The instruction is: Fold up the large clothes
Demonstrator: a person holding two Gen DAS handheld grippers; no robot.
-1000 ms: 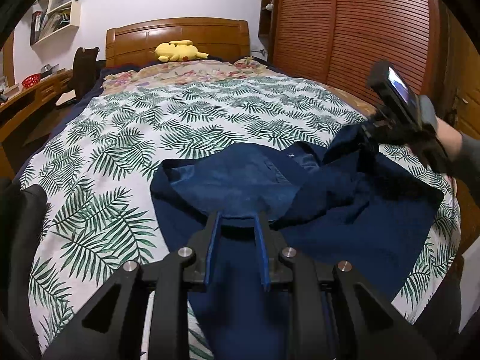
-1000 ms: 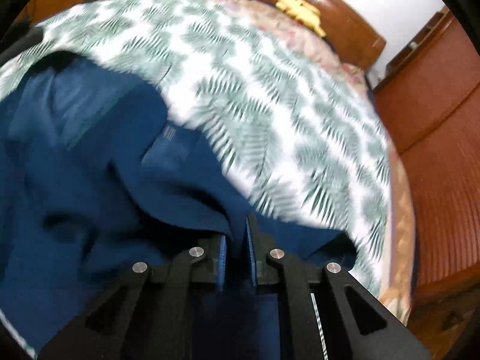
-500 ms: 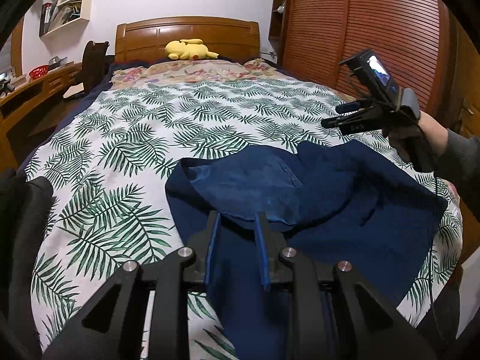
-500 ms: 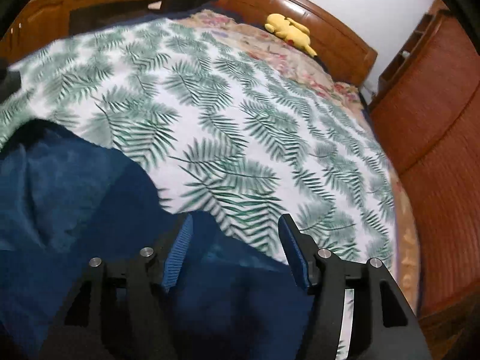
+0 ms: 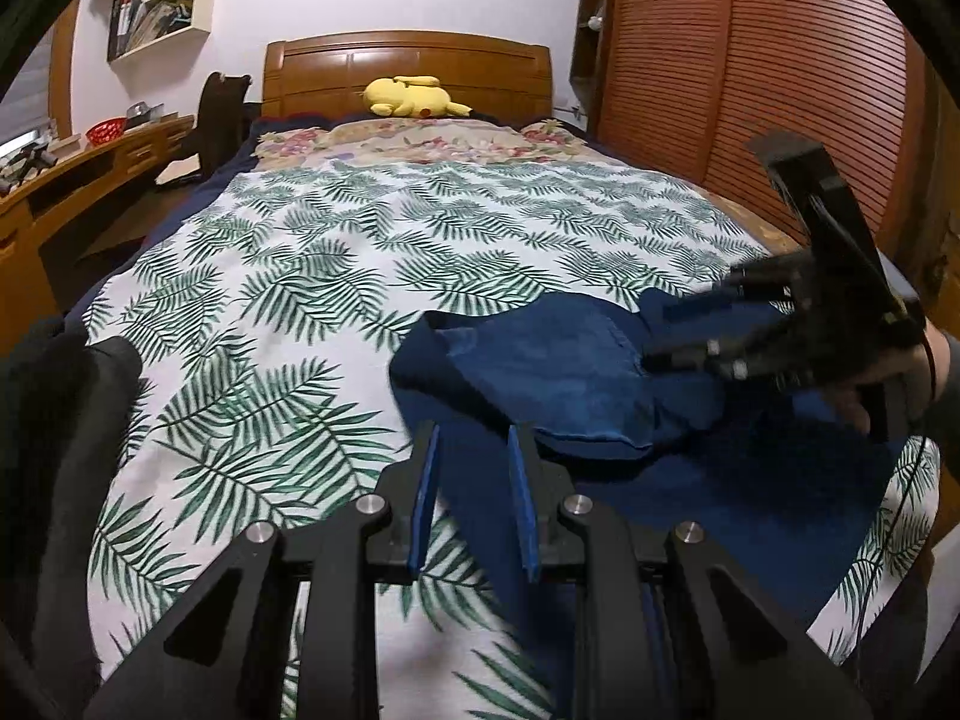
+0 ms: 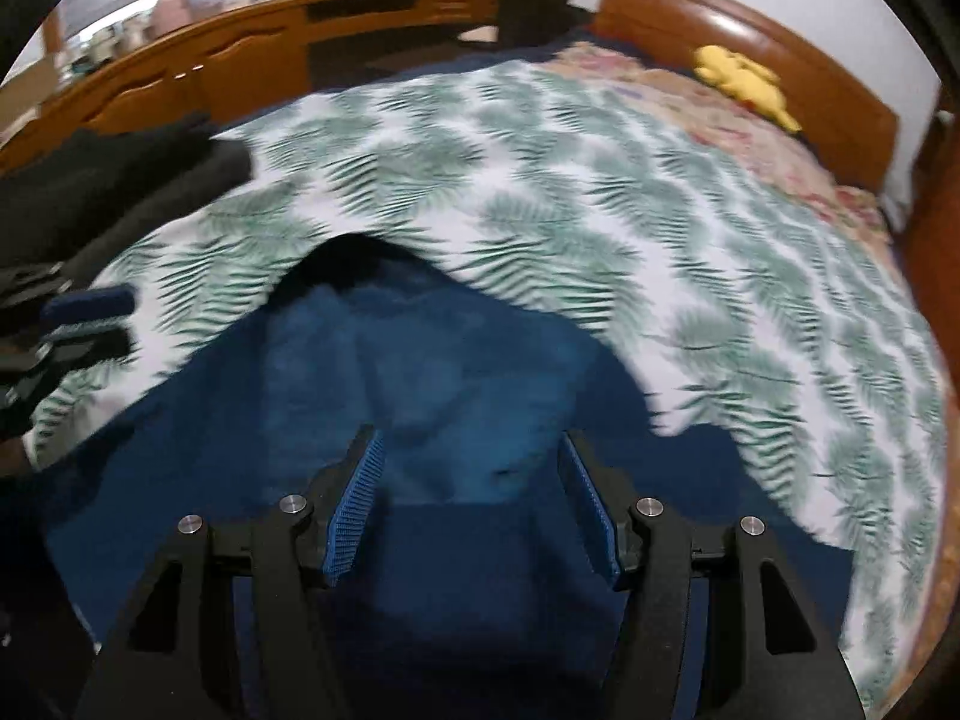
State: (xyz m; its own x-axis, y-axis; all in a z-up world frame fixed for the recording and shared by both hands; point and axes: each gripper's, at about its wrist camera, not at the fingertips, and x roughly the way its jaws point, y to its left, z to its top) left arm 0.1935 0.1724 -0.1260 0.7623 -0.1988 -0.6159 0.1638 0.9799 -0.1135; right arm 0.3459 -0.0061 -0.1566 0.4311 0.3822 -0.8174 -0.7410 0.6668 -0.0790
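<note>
I see black clothing (image 5: 66,420) left of the navy garment (image 5: 558,372); my right gripper (image 6: 471,480) has just opened, empty, and my left gripper (image 5: 474,468) is narrowly parted, its hold on the garment unclear.

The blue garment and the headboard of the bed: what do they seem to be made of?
The blue garment looks like soft, matte woven cloth, perhaps cotton: it creases and drapes limply, with a paler, faintly shinier inner side. The exact fibre cannot be told. The headboard looks like varnished wood: orange-brown, panelled, with glossy highlights.
</note>
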